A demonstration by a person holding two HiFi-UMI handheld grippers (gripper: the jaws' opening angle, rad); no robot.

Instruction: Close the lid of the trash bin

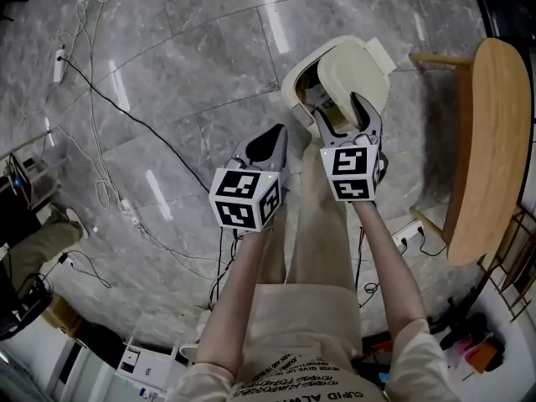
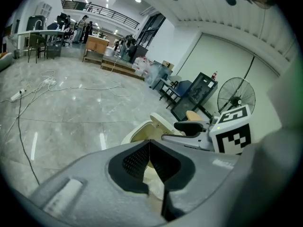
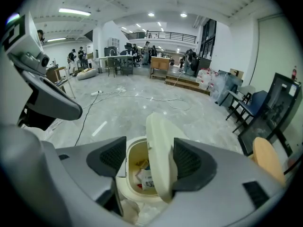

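Note:
A cream trash bin (image 1: 295, 86) stands on the grey marble floor with its lid (image 1: 358, 72) swung up and standing nearly upright. Paper trash lies inside the bin (image 3: 137, 171). My right gripper (image 1: 339, 107) is open at the bin's near rim. In the right gripper view the lid (image 3: 160, 150) stands between the jaws of the right gripper (image 3: 151, 159), close against the right-hand pad (image 3: 190, 161). My left gripper (image 1: 279, 136) hangs shut and empty to the left of the bin. In the left gripper view the left gripper (image 2: 149, 144) has its tips meeting, with the bin (image 2: 142, 132) beyond.
A round wooden table (image 1: 492, 141) stands right of the bin. Black and white cables (image 1: 109, 111) trail over the floor at left, and a power strip (image 1: 409, 234) lies near the table. The person's beige trousers (image 1: 322, 224) are below the grippers. A fan (image 2: 236, 98) stands far off.

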